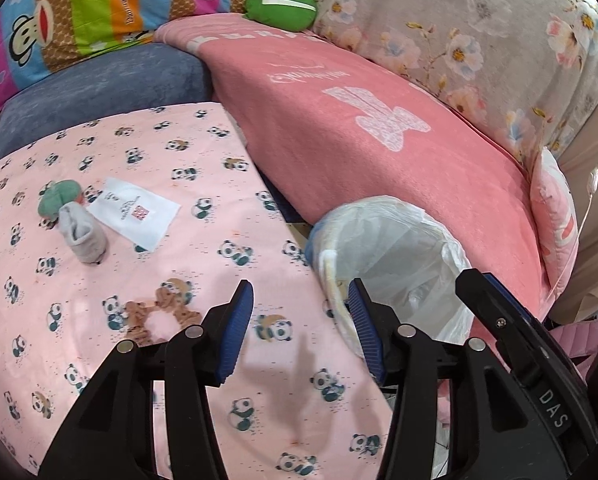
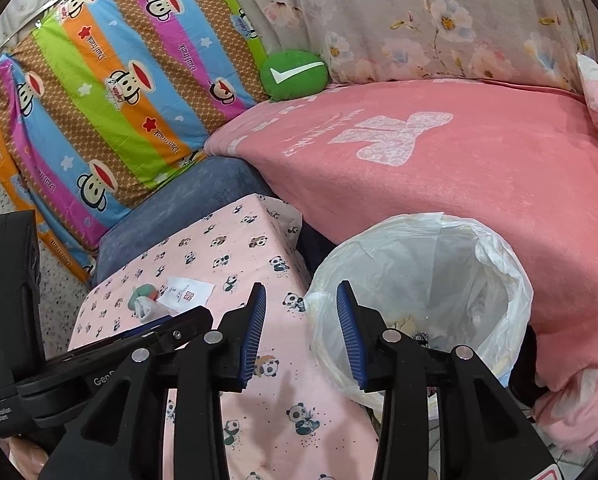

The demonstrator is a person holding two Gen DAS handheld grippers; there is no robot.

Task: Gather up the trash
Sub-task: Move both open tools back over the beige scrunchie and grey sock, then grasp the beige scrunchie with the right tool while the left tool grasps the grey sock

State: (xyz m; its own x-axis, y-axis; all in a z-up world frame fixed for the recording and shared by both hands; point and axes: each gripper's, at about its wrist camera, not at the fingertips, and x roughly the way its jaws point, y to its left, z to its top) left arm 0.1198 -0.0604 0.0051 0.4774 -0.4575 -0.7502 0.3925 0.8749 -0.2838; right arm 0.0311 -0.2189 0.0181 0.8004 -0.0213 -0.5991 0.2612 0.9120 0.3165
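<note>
Lying on the pink panda-print cloth [image 1: 187, 352] toward its far left part, a flat white paper packet [image 1: 135, 212] with a small red mark sits just right of a grey crumpled wad [image 1: 83, 238] and a green-and-pink crumpled wad [image 1: 59, 196]; the two wads touch each other, and the grey one overlaps the packet's near left edge. The bin [image 2: 419, 280], lined with a thin white plastic bag, stands to the right of the cloth-covered surface, close against its edge, with scraps visible at its bottom in the right wrist view. The left gripper [image 1: 301, 326] hovers over the near right edge of the cloth beside the bin's rim, its blue-padded fingers spread apart with nothing between them. The right gripper [image 2: 301, 332] hangs over the gap between cloth and bin, fingers likewise spread and empty. Beyond the bin lies a pink blanket [image 1: 379, 128] with pale lettering. A round green cushion [image 1: 281, 4] with a white tick rests at its far edge, between a striped monkey-print quilt [image 2: 111, 92] on the left and a floral grey cover [image 1: 479, 32] on the right. A blue-grey cushion [image 1: 99, 84] sits behind the panda cloth.
</note>
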